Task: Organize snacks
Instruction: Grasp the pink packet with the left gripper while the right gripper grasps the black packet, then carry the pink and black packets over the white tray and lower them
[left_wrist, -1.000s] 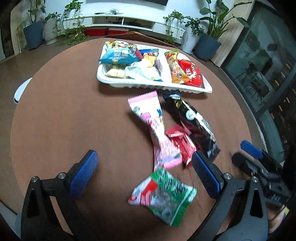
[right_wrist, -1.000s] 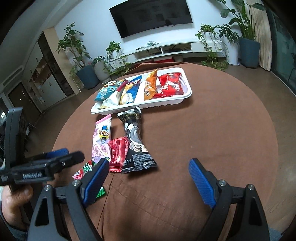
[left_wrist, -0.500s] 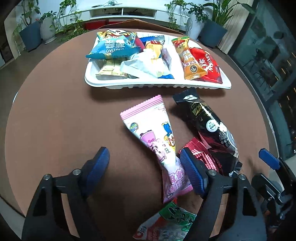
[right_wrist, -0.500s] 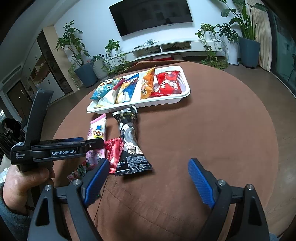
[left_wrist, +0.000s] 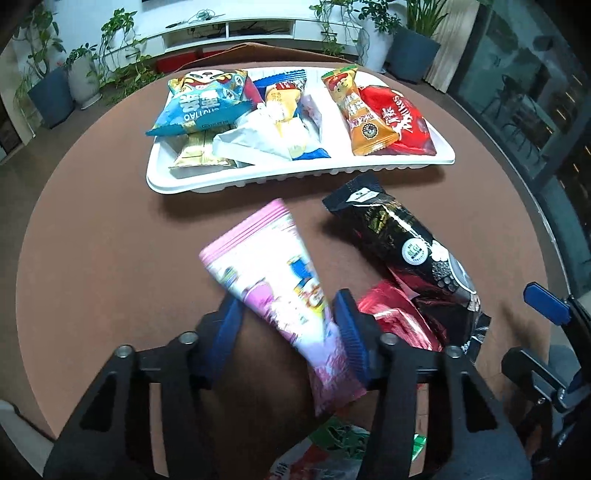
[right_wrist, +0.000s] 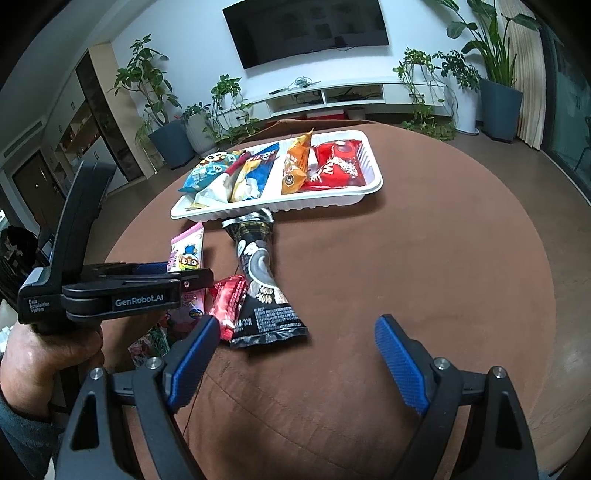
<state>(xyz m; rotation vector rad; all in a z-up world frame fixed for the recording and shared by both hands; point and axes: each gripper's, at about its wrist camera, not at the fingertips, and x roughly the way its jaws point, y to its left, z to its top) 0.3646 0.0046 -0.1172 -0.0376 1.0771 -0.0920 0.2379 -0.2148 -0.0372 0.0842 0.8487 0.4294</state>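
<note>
My left gripper (left_wrist: 288, 321) is shut on the long pink snack packet (left_wrist: 273, 273), gripping it across its middle; the packet looks blurred. The packet also shows in the right wrist view (right_wrist: 186, 258), partly behind the left gripper (right_wrist: 192, 280). Beside it lie a small red packet (left_wrist: 399, 317), a black packet (left_wrist: 406, 251) and a green packet (left_wrist: 332, 450) near the table's front edge. A white tray (left_wrist: 295, 175) at the back holds several snacks. My right gripper (right_wrist: 295, 354) is open and empty, above the brown table, to the right of the loose packets.
The round brown table (left_wrist: 92, 240) drops off on all sides. Potted plants (right_wrist: 162, 122) and a TV shelf (right_wrist: 332, 99) stand beyond it. The right gripper also shows at the right edge of the left wrist view (left_wrist: 546, 306).
My left gripper moved forward over the pink packet and shut on it. The green packet slid to the bottom of the view. The right gripper barely moved.
</note>
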